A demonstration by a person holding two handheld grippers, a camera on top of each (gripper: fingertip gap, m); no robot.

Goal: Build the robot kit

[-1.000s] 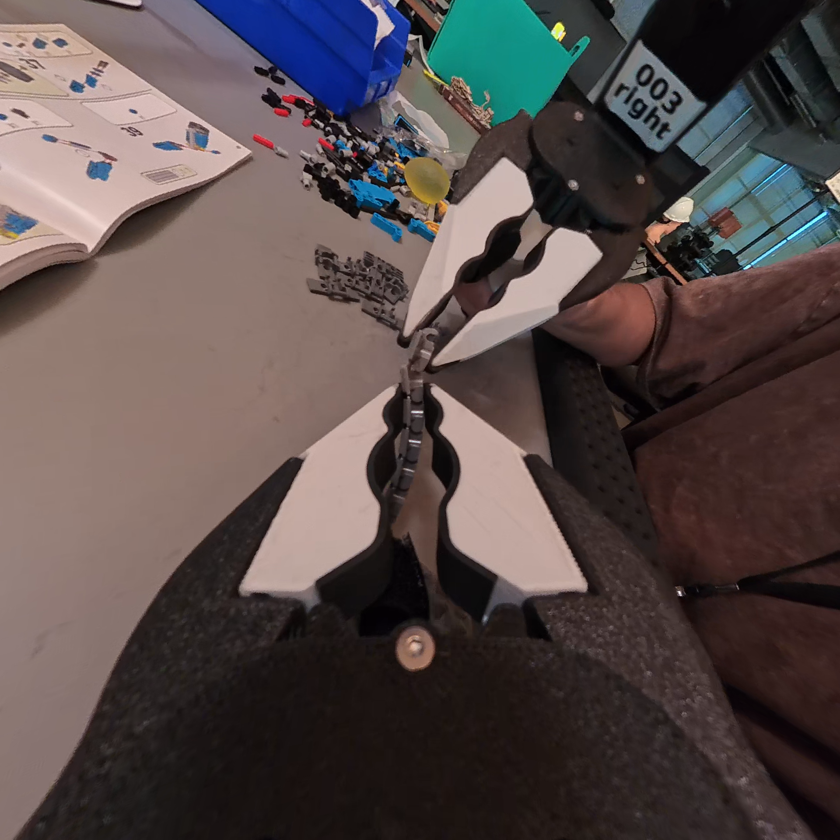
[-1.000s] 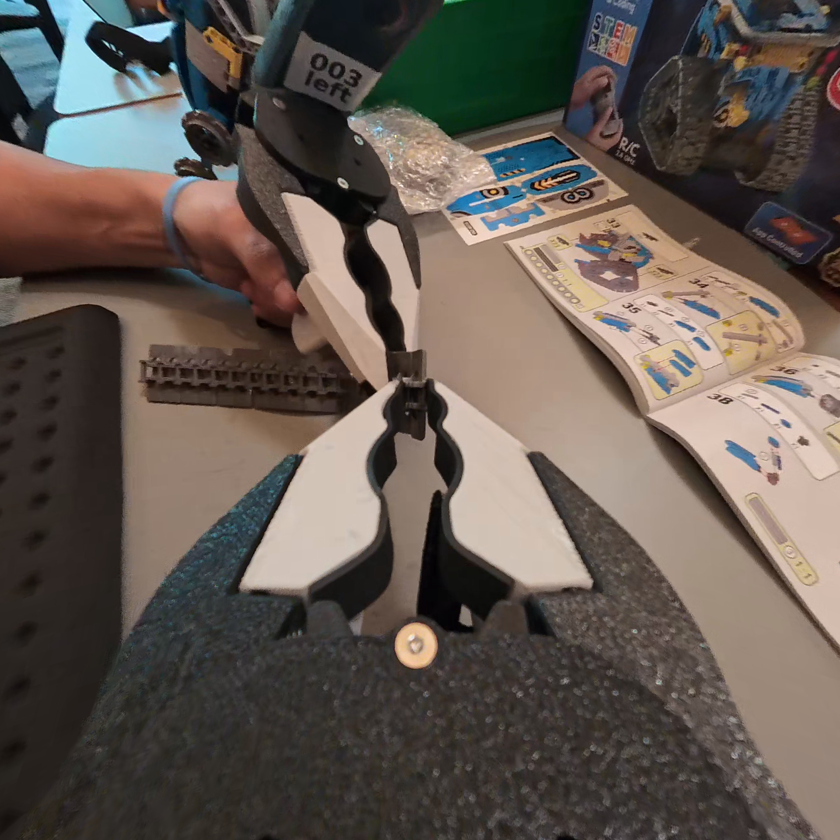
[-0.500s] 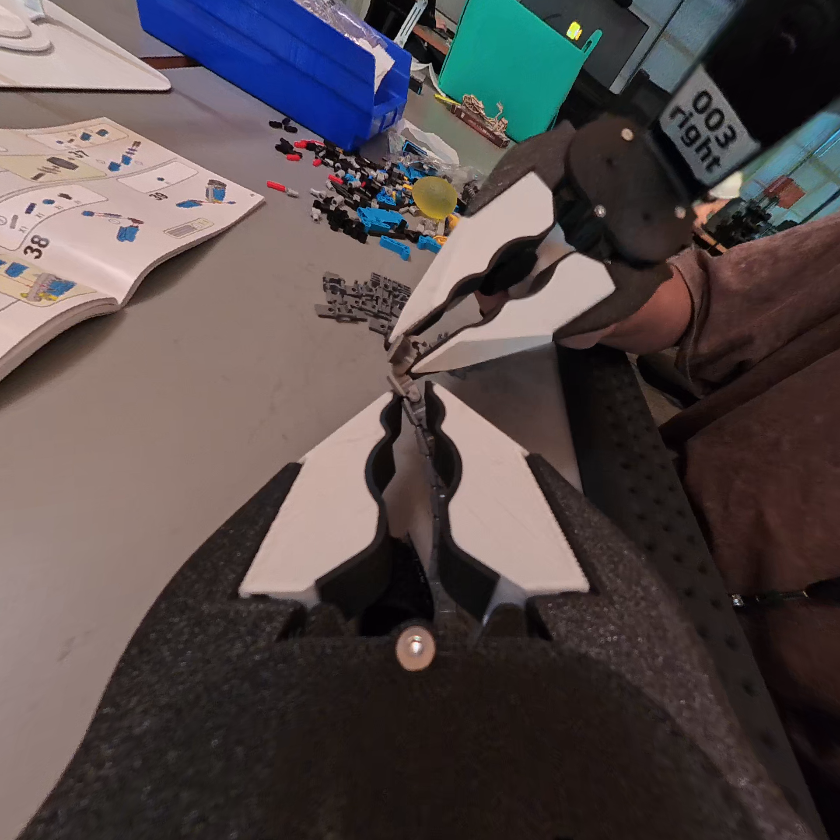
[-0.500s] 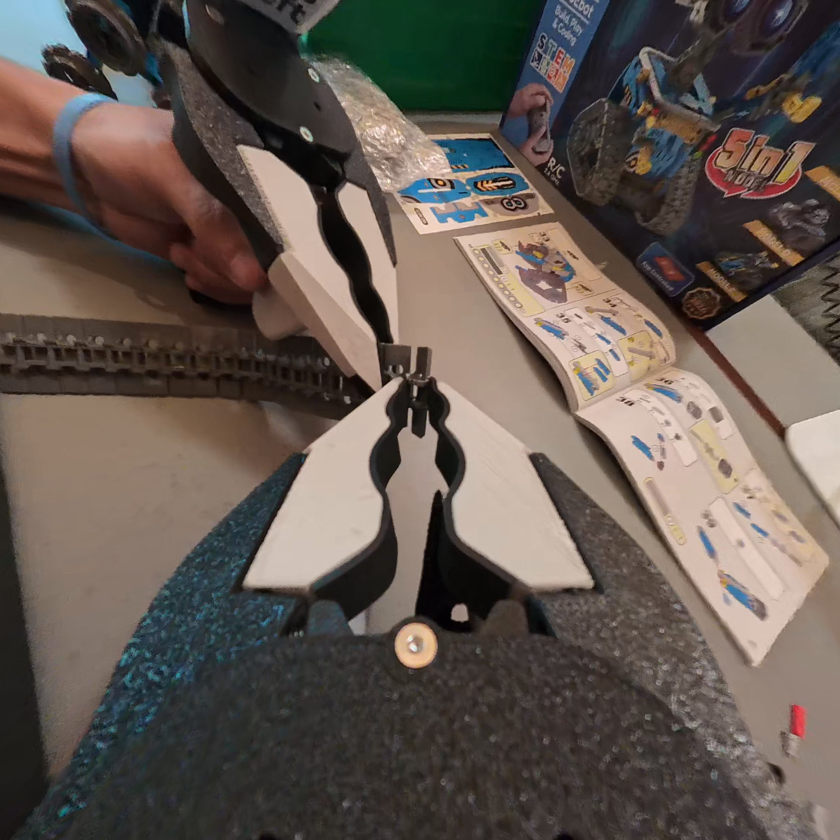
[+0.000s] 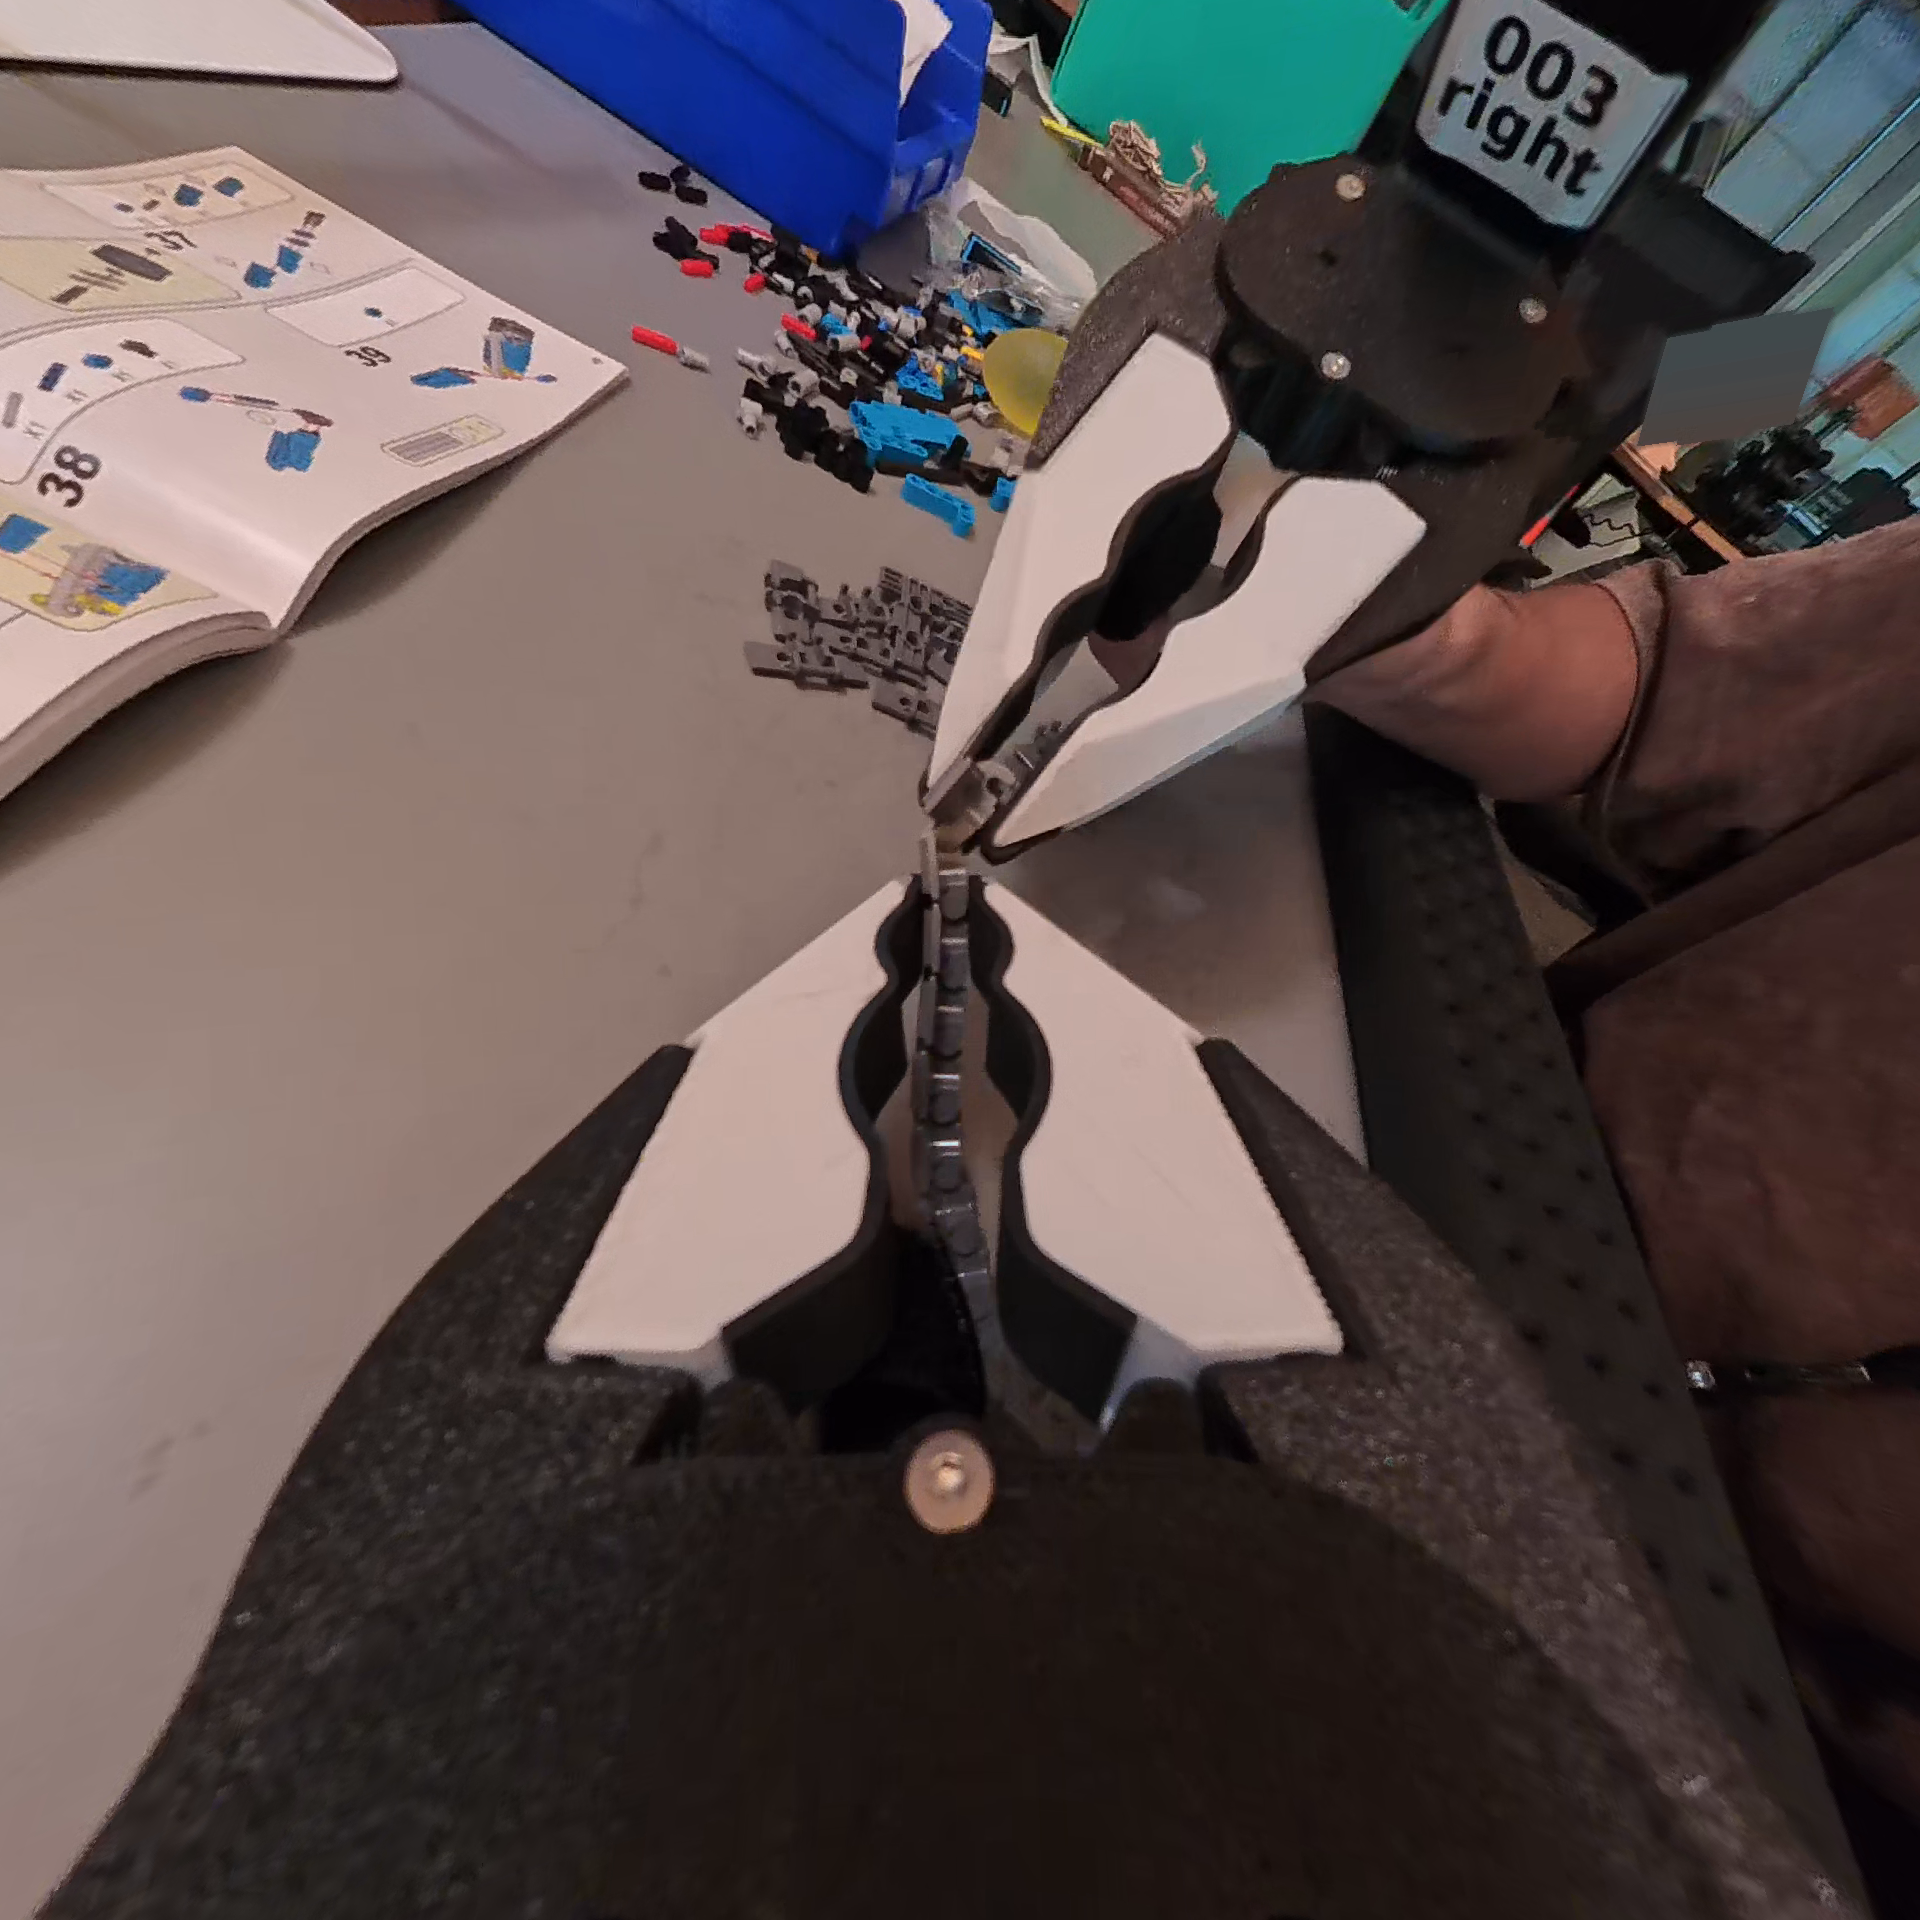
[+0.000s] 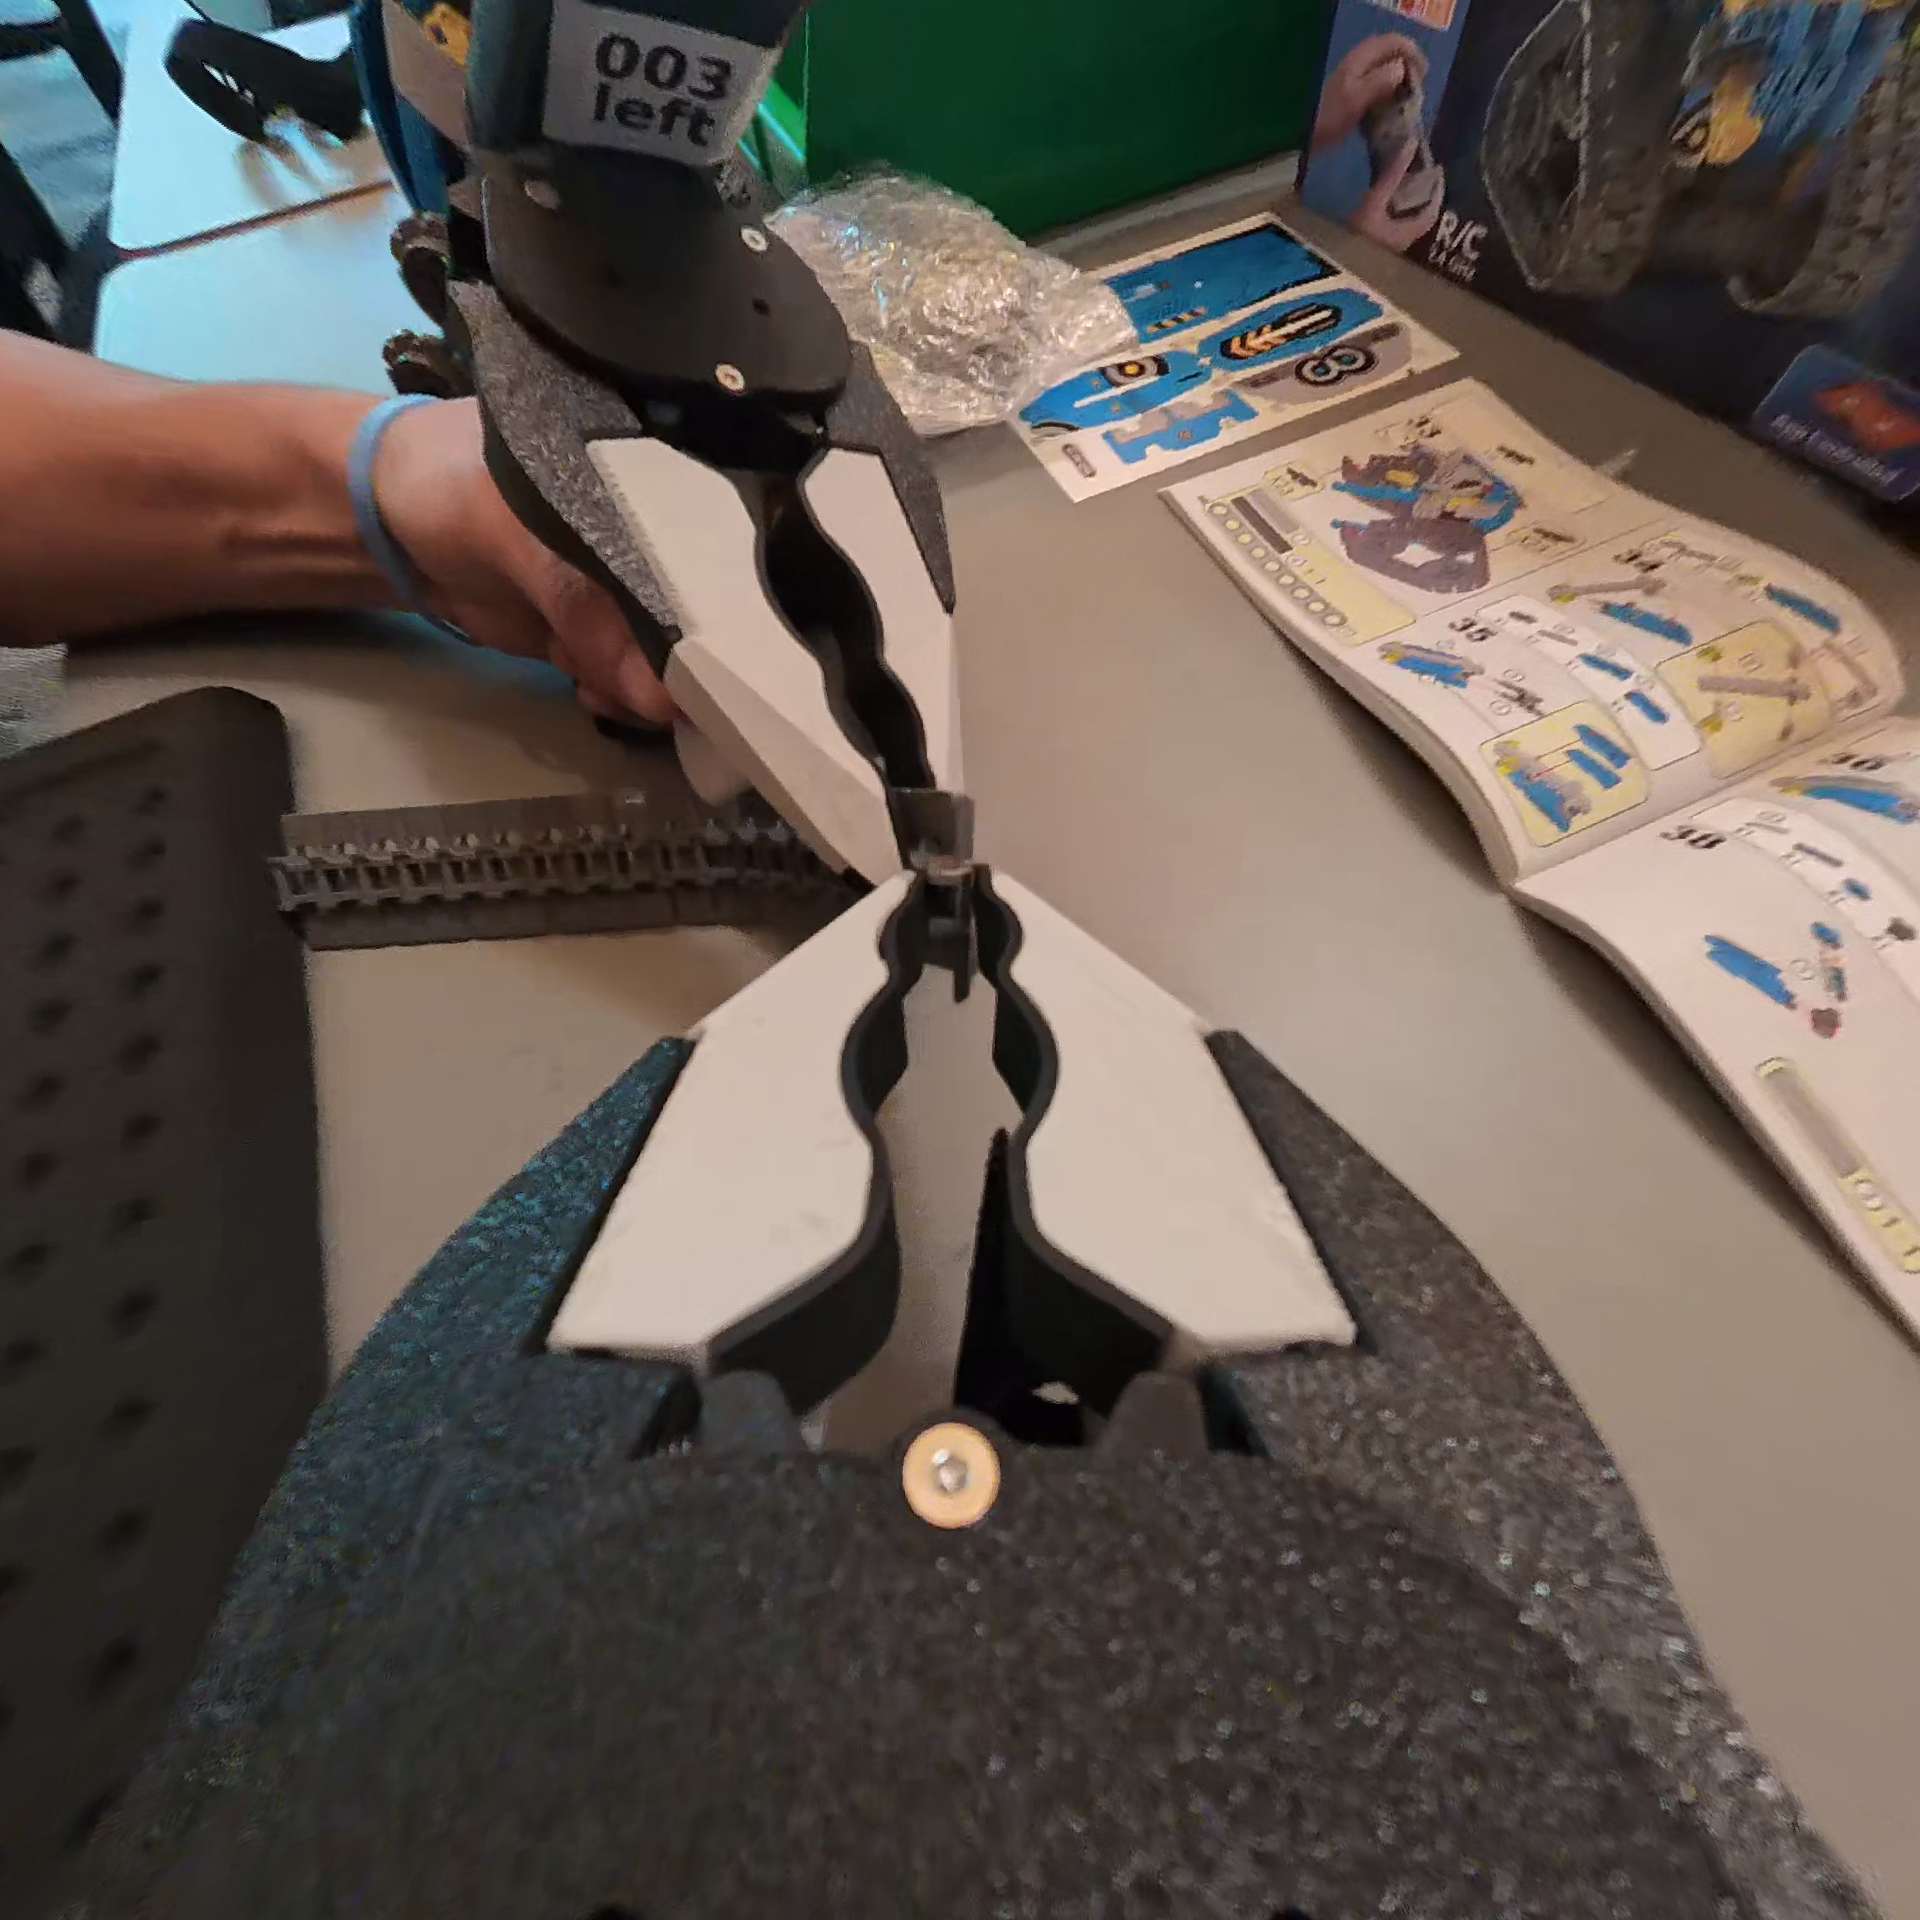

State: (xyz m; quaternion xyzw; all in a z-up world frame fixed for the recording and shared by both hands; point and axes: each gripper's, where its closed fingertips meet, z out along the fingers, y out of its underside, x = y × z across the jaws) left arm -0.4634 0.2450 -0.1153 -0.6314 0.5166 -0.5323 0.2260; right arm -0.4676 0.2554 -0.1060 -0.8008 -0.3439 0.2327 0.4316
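Note:
My left gripper [image 5: 948,883] is shut on a long grey track chain [image 5: 943,1091] that runs back between its fingers. My right gripper [image 5: 961,816] meets it tip to tip from the upper right, shut on a single grey track link [image 5: 987,779]. In the right wrist view my right gripper [image 6: 943,883] holds that link [image 6: 948,935] against the chain end at the left gripper [image 6: 920,810]. The rest of the chain [image 6: 499,868] lies on the grey table to the left. A hand holds each gripper.
An open instruction booklet [image 5: 260,416] [image 6: 1610,665] lies nearby. There are loose grey links [image 5: 862,634], a pile of small parts [image 5: 862,395], a yellow ball [image 5: 1018,369], a blue bin [image 5: 790,94], a black perforated mat [image 6: 125,1039], a sticker sheet [image 6: 1226,353], a plastic bag [image 6: 935,281] and a toy box [image 6: 1662,156]. Only a small space, under 4 cm, lies between the two pairs of fingers.
Both grippers stay shut and tip to tip. They have shifted and tilted a little over the table, and the right gripper now stands steeper. The link stays against the chain end.

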